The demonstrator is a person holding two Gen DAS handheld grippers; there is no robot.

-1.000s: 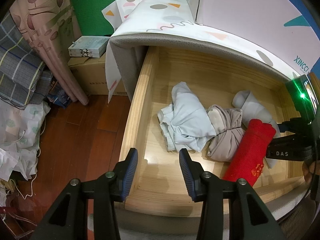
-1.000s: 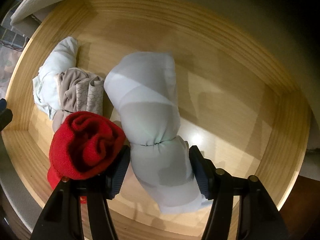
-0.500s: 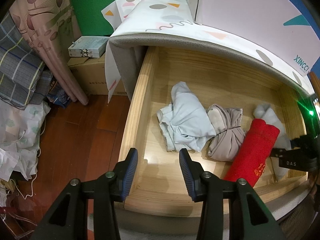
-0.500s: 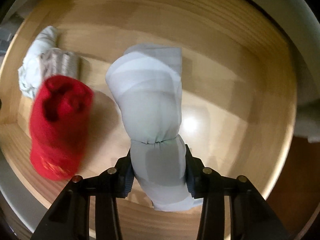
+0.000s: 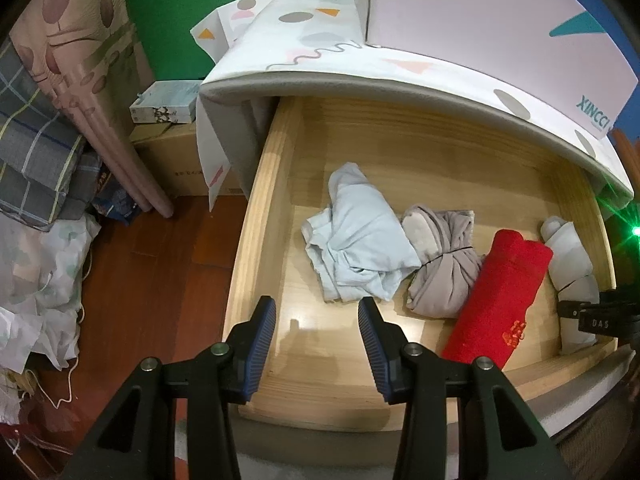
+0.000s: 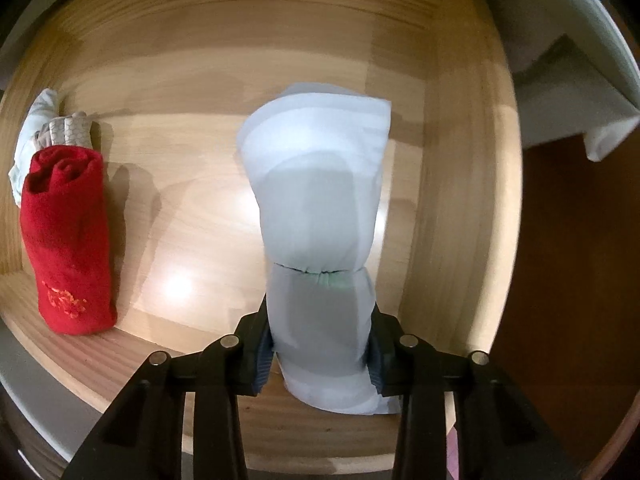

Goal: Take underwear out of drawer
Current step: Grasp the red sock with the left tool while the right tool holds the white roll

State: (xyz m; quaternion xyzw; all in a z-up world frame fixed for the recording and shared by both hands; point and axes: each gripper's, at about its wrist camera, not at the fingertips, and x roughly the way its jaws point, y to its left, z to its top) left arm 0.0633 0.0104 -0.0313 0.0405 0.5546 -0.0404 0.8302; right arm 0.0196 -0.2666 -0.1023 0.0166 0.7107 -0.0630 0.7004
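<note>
The open wooden drawer (image 5: 256, 240) holds several rolled garments. My right gripper (image 6: 320, 354) is shut on a pale grey rolled underwear (image 6: 320, 200), which stands up from the jaws over the drawer floor; it also shows at the drawer's right end in the left wrist view (image 5: 568, 252). A red roll (image 5: 500, 300) (image 6: 66, 240), a beige roll (image 5: 440, 264) and a loose light-blue garment (image 5: 356, 240) lie in the drawer. My left gripper (image 5: 316, 344) is open and empty over the drawer's front left corner.
A cloth-covered top (image 5: 320, 52) overhangs the drawer's back, with a white box (image 5: 480, 8) on it. Left of the drawer is wooden floor (image 5: 152, 280) with cardboard boxes (image 5: 168, 152), a curtain (image 5: 80, 60) and piled fabric (image 5: 36, 260).
My right gripper closed on the pale grey roll and moved it to the right, away from the red roll. My left gripper has stayed in place.
</note>
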